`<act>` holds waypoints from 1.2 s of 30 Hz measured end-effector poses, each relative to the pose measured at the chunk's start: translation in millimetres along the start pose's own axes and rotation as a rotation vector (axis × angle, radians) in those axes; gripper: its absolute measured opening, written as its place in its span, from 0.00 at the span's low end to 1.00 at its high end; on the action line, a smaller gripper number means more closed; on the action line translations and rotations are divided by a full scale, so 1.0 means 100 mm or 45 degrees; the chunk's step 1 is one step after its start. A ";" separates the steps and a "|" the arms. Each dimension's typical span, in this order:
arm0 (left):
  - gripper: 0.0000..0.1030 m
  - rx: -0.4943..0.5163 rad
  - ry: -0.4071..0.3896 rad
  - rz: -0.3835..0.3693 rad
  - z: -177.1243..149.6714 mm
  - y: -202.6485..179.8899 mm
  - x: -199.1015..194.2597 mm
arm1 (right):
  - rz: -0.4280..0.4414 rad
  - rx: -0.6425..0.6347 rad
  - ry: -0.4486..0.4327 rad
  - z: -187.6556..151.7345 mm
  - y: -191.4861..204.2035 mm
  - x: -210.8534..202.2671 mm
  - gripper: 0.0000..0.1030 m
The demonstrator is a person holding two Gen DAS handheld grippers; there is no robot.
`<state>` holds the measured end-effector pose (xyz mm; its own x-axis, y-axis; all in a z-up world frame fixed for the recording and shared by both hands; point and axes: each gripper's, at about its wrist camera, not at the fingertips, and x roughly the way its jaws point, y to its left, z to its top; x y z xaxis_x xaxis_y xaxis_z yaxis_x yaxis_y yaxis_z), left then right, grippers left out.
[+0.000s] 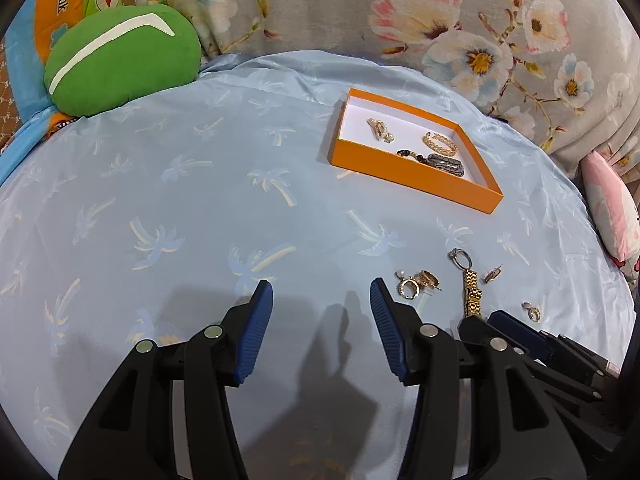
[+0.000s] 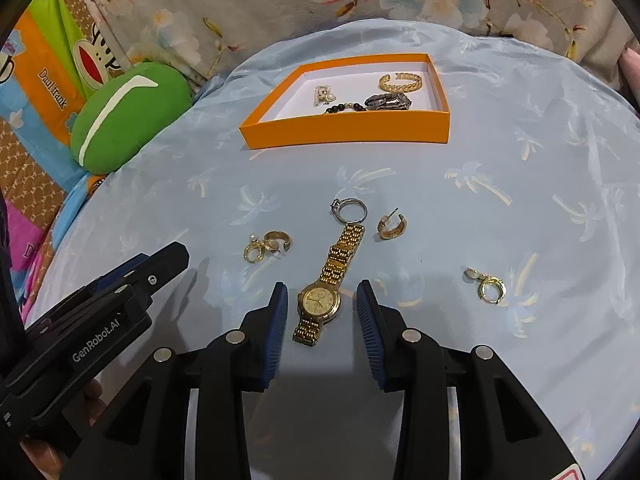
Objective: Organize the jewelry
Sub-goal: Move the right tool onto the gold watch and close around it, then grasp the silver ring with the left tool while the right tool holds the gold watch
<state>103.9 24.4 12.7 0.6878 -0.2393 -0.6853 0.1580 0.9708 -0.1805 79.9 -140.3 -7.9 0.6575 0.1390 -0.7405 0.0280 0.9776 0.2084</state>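
Jewelry lies scattered on the pale blue palm-print sheet (image 2: pixel 500 128) in front of us. Nearest, our right gripper (image 2: pixel 322 300) has its blue fingers (image 2: pixel 280 312) parted, with the gold watch (image 2: pixel 320 300) lying flat between them; the pads stand clear of its case on both sides, so nothing is grasped. Our left gripper (image 1: pixel 321 300) is also released, its fingers (image 1: pixel 260 312) spread over bare sheet with nothing between them.

Just left of the watch sit a gold ring and pearl earring cluster (image 2: pixel 266 246). To the right, well apart, lies a small gold hoop earring (image 2: pixel 486 284). At the far end of the watch strap, touching it, is a silver ring (image 2: pixel 351 210), and beside that a gold half-hoop earring (image 2: pixel 392 226).

Farther on, we see the orange tray (image 2: pixel 344 134), holding a gold cuff bracelet (image 2: pixel 400 82), a dark grey chain (image 2: pixel 388 102), a dark bead strand (image 2: pixel 346 108) and a pale pearl piece (image 2: pixel 324 94). Off to the left rests a green cushion (image 2: pixel 128 116), and behind everything a floral blanket (image 2: pixel 248 4).
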 end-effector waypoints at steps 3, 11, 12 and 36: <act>0.47 0.001 0.001 -0.001 0.00 0.00 0.00 | -0.068 -0.055 -0.006 -0.01 0.08 0.02 0.33; 0.48 0.005 0.010 -0.008 0.00 -0.03 0.02 | -0.086 -0.086 0.002 -0.03 0.06 0.00 0.21; 0.48 0.006 0.010 -0.008 0.00 -0.04 0.02 | -0.084 -0.088 0.002 -0.04 0.05 -0.01 0.21; 0.48 0.184 0.057 -0.185 0.14 -0.78 0.32 | -0.027 -0.029 -0.001 -0.40 -0.49 -0.45 0.21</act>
<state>123.6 -58.6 15.1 0.6185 -0.3745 -0.6909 0.3553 0.9174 -0.1792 19.2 -188.0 -10.1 0.6574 0.1184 -0.7442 0.0244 0.9837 0.1781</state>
